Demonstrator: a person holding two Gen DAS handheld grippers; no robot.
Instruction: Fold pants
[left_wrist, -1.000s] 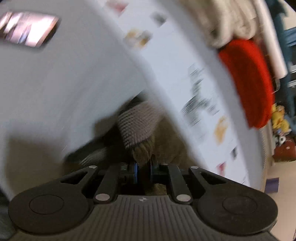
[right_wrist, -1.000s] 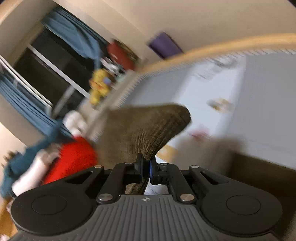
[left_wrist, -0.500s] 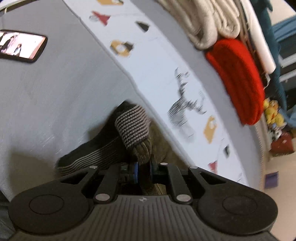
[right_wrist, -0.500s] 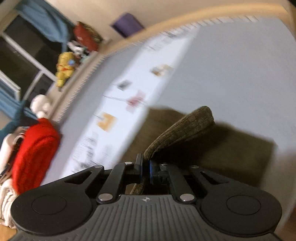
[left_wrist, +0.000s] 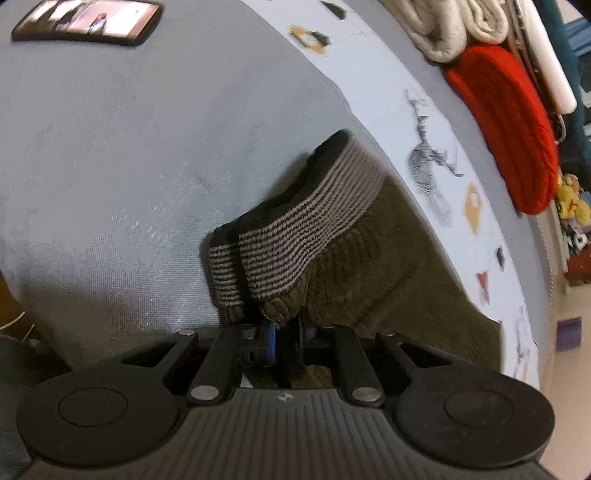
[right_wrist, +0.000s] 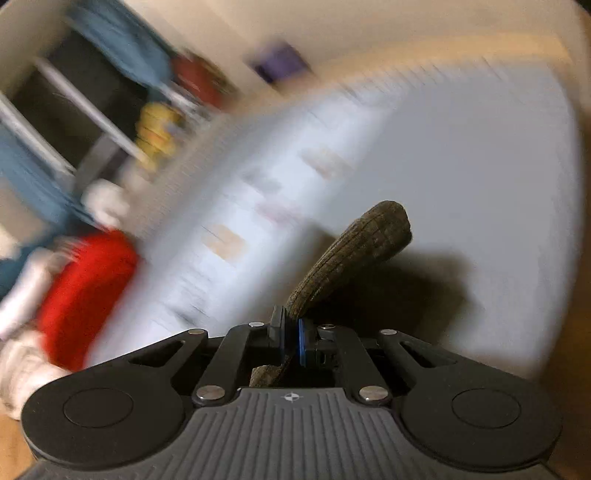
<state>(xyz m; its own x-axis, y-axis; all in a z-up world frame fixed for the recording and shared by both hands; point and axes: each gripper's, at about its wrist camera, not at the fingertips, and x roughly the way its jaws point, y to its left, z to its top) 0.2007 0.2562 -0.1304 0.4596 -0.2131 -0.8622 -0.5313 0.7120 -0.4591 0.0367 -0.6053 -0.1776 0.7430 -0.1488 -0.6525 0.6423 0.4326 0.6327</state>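
The pants (left_wrist: 373, 280), of olive-brown corduroy, are spread on the bed (left_wrist: 110, 177), a grey sheet with a pale printed strip along one side. The left tongs (left_wrist: 283, 334) are closed on the pants just under the striped waistband (left_wrist: 303, 236), which stands bunched above the pads. The right tongs (right_wrist: 291, 334) are clamped narrowly on another fold of the pants (right_wrist: 354, 251), and a ridged hump of corduroy rises beyond the pads over its dark shadow on the bed (right_wrist: 461, 155); that view is heavily blurred. A phone (left_wrist: 88, 20) with a lit screen lies near the far edge of the bed. A red knit (left_wrist: 509, 122) and a cream blanket (left_wrist: 443, 26) are piled along the printed side.
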